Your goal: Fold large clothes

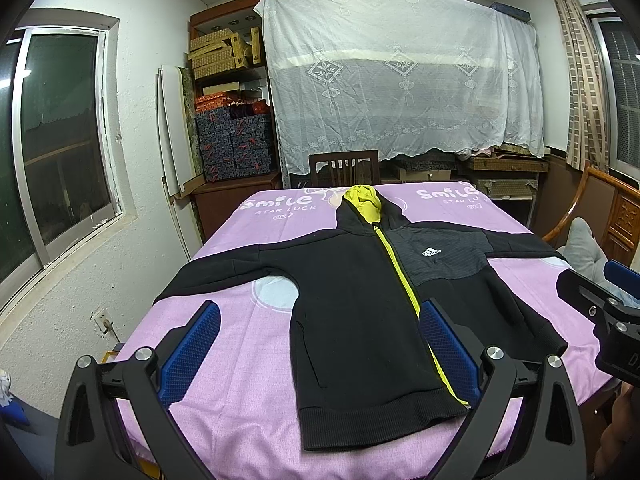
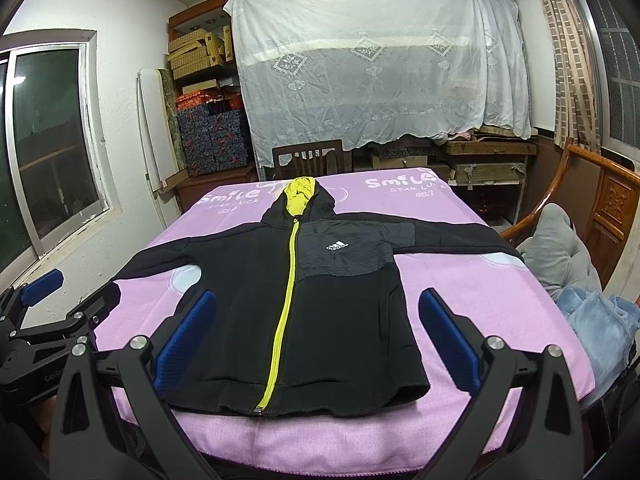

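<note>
From the left wrist: hoodie (image 1: 360,304) flat, zipped, sleeves spread on the purple-covered table (image 1: 224,420); left gripper (image 1: 320,354) wide open above its hem, empty. From the right wrist: right gripper (image 2: 316,340) likewise spread, empty. Folding looks unstarted; next, probably pinch a sleeve and bring it across.

Black hoodie (image 1: 352,300) lies flat, front up, on the tabletop (image 1: 240,420), which is covered in pink cloth. Sleeves are spread to both sides; the yellow-lined hood points away. Left claw (image 1: 320,354) hovers above the hem, jaws wide apart, empty. Right claw (image 1: 600,300) is partly visible at the right edge.
</note>
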`<state>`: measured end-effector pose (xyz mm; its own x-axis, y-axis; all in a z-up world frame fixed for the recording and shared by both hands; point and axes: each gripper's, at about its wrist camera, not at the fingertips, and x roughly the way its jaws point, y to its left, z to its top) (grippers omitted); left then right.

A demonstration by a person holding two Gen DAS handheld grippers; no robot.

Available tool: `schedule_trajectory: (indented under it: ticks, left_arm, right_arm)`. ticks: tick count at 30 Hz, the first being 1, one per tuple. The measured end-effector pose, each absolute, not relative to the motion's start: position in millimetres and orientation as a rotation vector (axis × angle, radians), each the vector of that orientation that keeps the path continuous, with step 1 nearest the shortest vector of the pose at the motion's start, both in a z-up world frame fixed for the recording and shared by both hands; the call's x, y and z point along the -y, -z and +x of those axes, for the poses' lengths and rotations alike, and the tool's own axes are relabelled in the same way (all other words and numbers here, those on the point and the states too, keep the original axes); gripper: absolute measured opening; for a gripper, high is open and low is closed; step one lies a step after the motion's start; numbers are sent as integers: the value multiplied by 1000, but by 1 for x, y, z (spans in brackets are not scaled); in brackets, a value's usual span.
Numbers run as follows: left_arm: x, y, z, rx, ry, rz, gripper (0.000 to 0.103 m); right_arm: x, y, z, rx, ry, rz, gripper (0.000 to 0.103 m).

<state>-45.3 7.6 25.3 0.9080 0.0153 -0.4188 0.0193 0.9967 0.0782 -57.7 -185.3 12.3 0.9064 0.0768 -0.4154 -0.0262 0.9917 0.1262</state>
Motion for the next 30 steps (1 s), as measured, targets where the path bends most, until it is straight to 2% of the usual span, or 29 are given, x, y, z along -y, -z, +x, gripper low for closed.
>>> schedule_trajectory:
  ticks: [18, 30]
  left_arm:
    - [-11, -14, -41, -453, 6, 94, 100]
    - [-42, 16, 22, -619, -53, -16, 100]
  right_arm:
    - [187, -4, -57, -442, -57, 127, 98]
    - [231, 12, -23, -517, -22, 272, 98]
